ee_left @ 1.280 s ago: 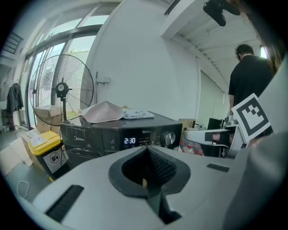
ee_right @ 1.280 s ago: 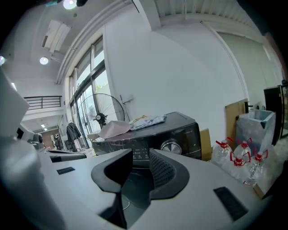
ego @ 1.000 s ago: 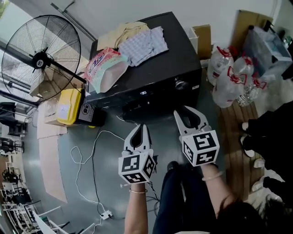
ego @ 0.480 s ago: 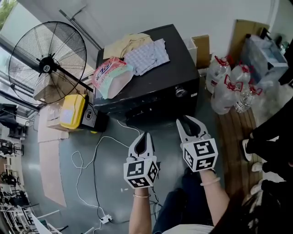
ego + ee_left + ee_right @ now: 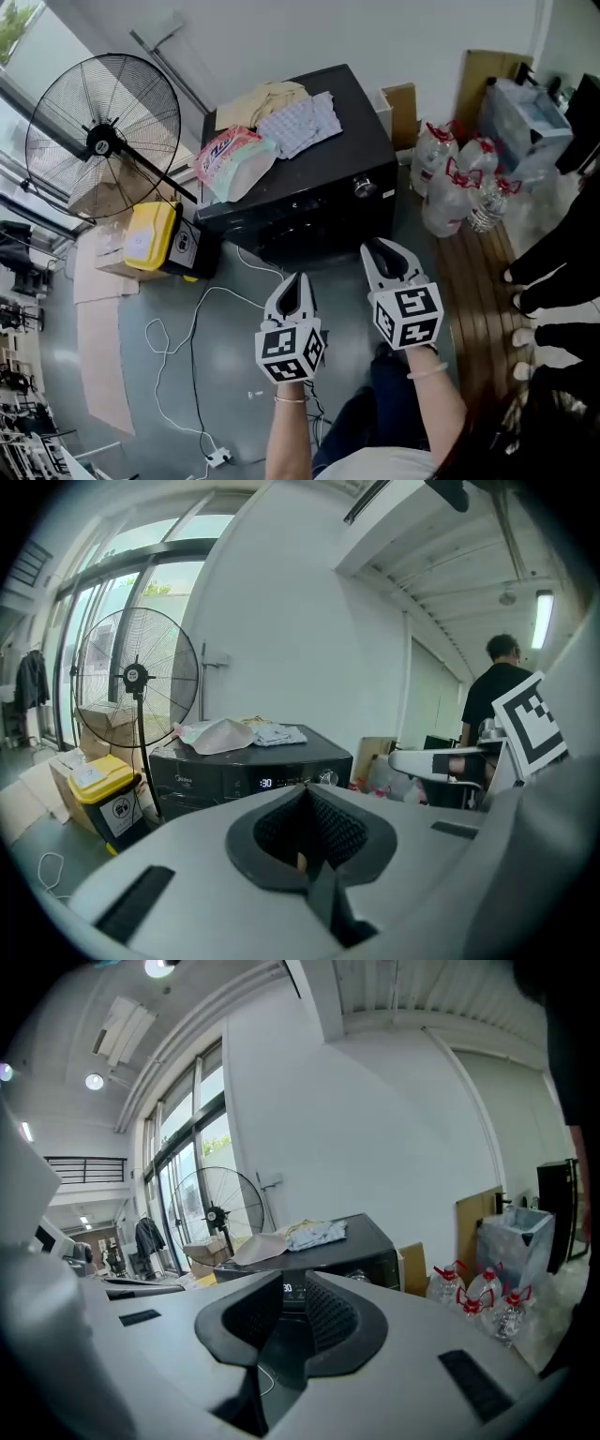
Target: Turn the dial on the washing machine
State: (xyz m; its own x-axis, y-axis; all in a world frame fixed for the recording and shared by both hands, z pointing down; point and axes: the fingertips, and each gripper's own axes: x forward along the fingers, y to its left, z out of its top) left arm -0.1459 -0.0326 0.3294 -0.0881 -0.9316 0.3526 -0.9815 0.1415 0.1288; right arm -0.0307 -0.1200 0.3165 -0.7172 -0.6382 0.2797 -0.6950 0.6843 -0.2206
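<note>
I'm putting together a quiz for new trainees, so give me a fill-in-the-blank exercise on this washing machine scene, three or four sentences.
In the head view, the dial sits near the ____ end of the washing machine's front panel.
The bin beside the machine is ____ in colour.
The clothes and the pink package lie on the machine's ____.
Behind the bin, a large round-caged ____ stands on a pole.
Missing words: right; yellow; top; fan.

Round silver dial (image 5: 362,187) at black washing machine (image 5: 349,120) front's right end
</note>
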